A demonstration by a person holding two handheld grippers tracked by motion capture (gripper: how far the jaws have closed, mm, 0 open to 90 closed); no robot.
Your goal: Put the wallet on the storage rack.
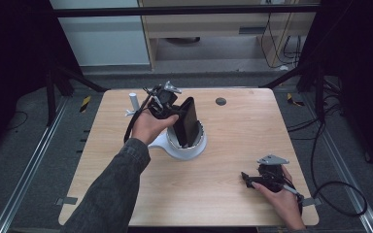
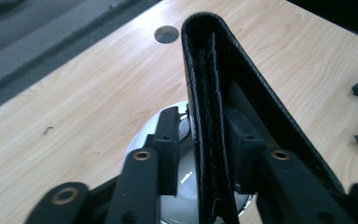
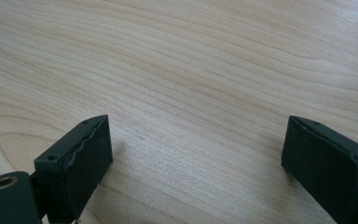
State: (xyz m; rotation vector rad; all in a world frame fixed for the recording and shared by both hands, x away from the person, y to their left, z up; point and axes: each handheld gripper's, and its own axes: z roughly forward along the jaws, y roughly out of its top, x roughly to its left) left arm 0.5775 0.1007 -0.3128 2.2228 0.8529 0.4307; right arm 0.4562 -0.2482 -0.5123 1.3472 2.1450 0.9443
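Nearest the person, the right gripper (image 1: 257, 178) is resting low on the wooden counter (image 1: 233, 160), its jaws standing wide apart with only bare wood between them. Farther out, the left gripper (image 1: 175, 114) is reaching over a white round holder (image 1: 187, 145). A black folded wallet (image 2: 214, 116) is standing on end in that holder, long axis near upright, tilting slightly. The left jaws are flanking it, one visibly off the leather, so released.

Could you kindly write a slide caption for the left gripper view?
Left gripper straddling an upright black wallet above a white holder on the wooden table.
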